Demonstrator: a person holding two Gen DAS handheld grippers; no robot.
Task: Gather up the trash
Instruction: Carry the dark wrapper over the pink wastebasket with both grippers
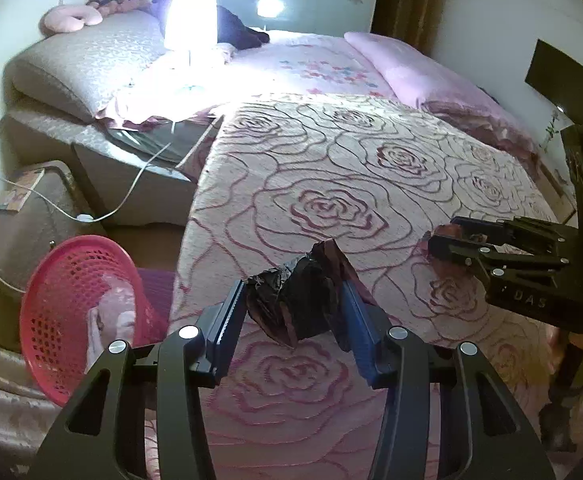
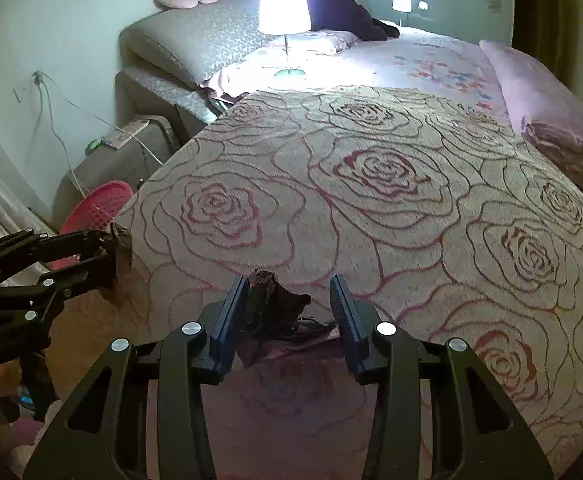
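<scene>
Left wrist view: left gripper (image 1: 291, 308) fingers clamp a crumpled dark wrapper (image 1: 299, 300) at lower centre, lifted off the bedspread (image 1: 331, 184), apparently bound for the pink basket (image 1: 71, 304) at lower left, while right gripper (image 2: 287, 308) fingers pinch another dark scrap (image 2: 271, 304).

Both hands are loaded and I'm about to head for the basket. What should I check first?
1. Left hand-held gripper clamped on the dark wrapper: ok.
2. Right hand-held gripper shut on the second dark scrap: ok, though the scrap hangs toward one finger.
3. Pink basket in view beside the bed, mouth unobstructed: ok.
4. Room in the basket: cannot tell, there is something pale inside.
5. No more trash showing on the rose bedspread: ok.
</scene>
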